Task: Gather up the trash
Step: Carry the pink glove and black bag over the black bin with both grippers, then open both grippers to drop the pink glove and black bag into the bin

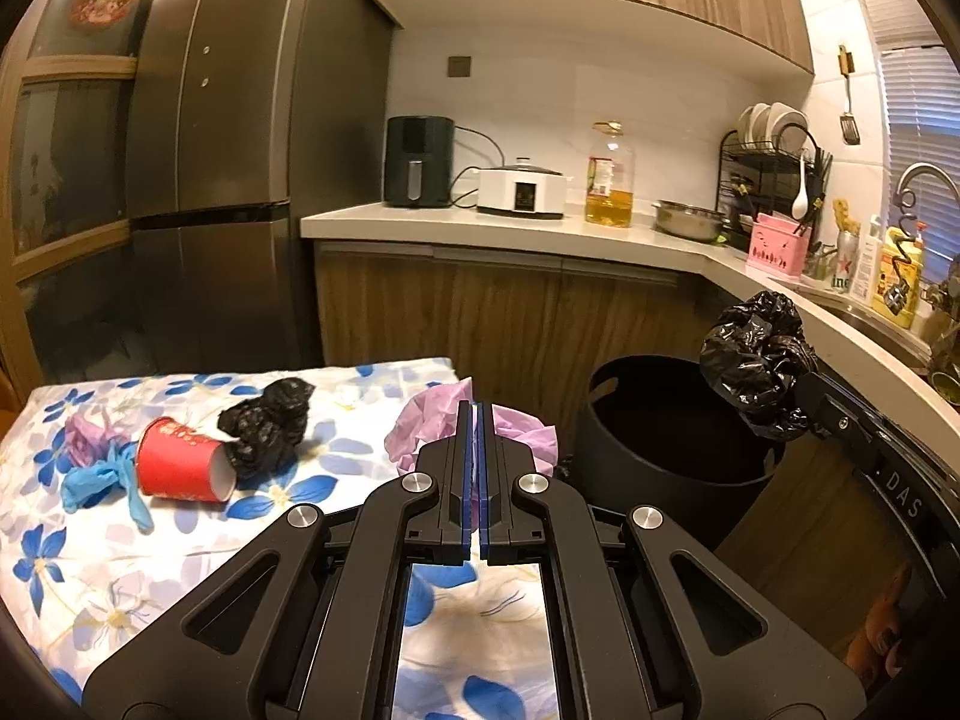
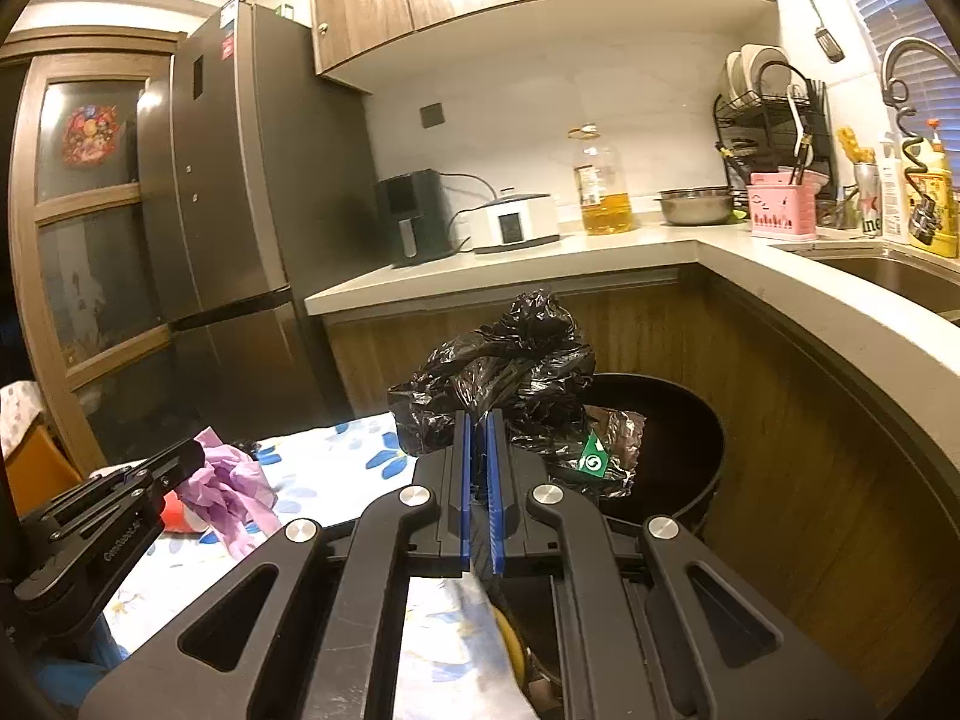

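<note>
The black bin [image 1: 672, 426] stands beside the tabletop [image 1: 180, 552], its inside too dark to read. The right hand-held gripper [image 2: 478, 420] pinches a crumpled black bag [image 2: 510, 378] above the bin's rim. The left hand-held gripper [image 1: 477, 414] is clamped on a purple bag [image 1: 432, 426]. A red cup [image 1: 180, 468], blue glove [image 1: 102, 480] and another black bag [image 1: 264, 426] lie on the tabletop

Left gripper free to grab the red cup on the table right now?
Probably not yet. The left gripper is shut on the purple bag, so its fingers are occupied. The path to the red cup looks open; the cup lies on its side beside a black bag.
</note>
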`<act>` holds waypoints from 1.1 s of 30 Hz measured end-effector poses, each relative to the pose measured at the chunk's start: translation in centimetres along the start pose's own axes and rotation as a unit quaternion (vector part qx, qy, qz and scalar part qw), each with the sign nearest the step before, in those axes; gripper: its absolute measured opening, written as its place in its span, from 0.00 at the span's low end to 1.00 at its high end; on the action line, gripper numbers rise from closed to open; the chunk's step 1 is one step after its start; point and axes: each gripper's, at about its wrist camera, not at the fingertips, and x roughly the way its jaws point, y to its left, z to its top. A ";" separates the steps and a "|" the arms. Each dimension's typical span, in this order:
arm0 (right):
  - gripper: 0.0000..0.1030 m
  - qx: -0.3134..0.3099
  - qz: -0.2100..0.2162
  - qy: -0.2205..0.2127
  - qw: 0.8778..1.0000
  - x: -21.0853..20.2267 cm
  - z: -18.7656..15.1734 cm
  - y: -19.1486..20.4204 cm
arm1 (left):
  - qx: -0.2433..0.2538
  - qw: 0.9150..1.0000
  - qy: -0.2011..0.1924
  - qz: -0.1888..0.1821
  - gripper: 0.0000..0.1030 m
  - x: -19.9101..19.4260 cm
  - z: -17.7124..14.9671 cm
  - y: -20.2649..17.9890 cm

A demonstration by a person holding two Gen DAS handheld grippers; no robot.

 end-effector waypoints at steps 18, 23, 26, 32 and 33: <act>0.06 0.023 -0.043 -0.021 0.999 0.6 1.8 -3.6 | 0.029 0.998 -0.021 -0.060 0.00 3.4 3.0 -6.4; 0.06 0.023 -0.046 -0.030 0.998 1.3 2.3 -4.5 | 0.040 0.995 -0.030 -0.087 0.00 4.8 3.4 -8.6; 0.06 0.025 -0.048 -0.032 0.998 1.7 2.4 -5.0 | 0.042 0.993 -0.033 -0.102 0.00 5.7 3.6 -9.7; 0.06 0.025 -0.046 -0.030 0.998 2.7 2.6 -5.5 | 0.042 0.991 -0.033 -0.120 0.00 7.3 3.5 -10.6; 0.06 0.024 -0.046 -0.029 0.998 2.8 2.6 -5.6 | 0.042 0.991 -0.033 -0.121 0.00 7.4 3.5 -10.7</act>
